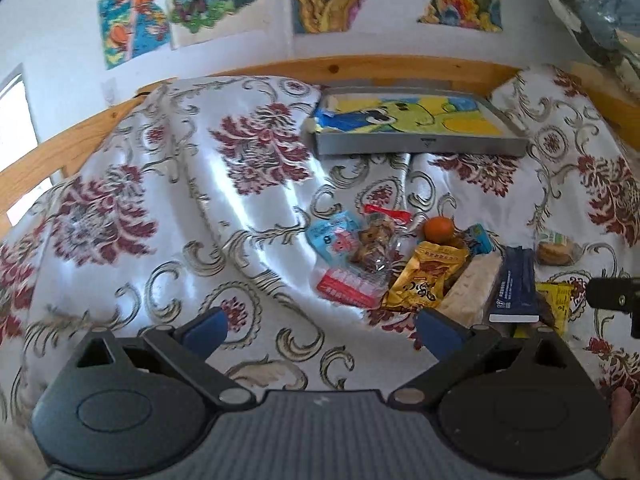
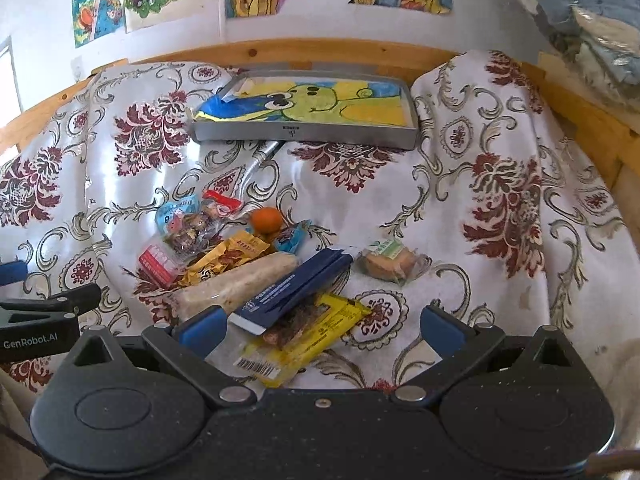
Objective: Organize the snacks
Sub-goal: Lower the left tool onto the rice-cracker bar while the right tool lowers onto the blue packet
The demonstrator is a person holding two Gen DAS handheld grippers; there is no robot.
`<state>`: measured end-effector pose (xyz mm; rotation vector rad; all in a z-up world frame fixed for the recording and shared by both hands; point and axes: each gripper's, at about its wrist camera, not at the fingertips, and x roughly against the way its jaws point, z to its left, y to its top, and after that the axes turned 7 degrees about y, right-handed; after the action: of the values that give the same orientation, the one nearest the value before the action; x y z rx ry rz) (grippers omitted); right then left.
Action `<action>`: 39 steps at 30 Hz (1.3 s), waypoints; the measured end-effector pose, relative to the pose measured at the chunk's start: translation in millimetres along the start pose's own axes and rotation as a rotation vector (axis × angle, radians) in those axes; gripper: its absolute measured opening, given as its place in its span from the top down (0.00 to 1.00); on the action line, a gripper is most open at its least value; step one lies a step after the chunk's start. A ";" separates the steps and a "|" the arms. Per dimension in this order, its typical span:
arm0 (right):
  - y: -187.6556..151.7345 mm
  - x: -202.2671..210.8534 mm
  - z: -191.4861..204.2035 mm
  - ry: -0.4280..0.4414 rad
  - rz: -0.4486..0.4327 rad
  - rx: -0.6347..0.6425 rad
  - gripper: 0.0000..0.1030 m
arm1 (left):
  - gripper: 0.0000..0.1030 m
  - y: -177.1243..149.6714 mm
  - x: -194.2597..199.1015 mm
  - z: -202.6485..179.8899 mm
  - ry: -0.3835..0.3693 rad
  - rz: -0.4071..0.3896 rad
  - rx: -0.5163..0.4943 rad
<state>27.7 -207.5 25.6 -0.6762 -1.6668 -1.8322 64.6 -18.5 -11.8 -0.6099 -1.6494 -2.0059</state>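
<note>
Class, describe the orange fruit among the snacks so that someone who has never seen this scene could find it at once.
Start at the grey tray lined with a cartoon drawing, at the far edge of the flowered cloth. Come toward the camera to the heap of snack packets; the orange fruit sits at the heap's far edge. It is the only round, unwrapped thing there.

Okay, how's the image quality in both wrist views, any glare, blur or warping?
Left wrist: sunlight glares in streaks on the shiny floral cloth, wooden rail bows from fisheye, wall pictures slightly soft. Right wrist: milder sheen on the cloth, grey metal tray fairly sharp.
</note>
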 end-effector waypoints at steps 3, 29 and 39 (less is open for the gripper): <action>7.8 -11.3 -4.8 0.017 0.028 0.024 0.01 | 0.01 4.6 -12.9 -3.5 -0.034 0.021 -0.029; 30.7 -101.3 -7.8 0.243 0.389 0.215 0.01 | 0.01 26.9 -84.5 -18.4 -0.318 0.099 -0.065; 31.5 -124.2 -2.3 0.214 0.375 0.209 0.01 | 0.01 27.5 -96.0 -20.5 -0.441 0.179 -0.005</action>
<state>138.2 -202.8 -39.0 -0.6280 -1.4515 -1.3933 156.4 -35.9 -52.5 -1.2259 -1.7528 -1.8342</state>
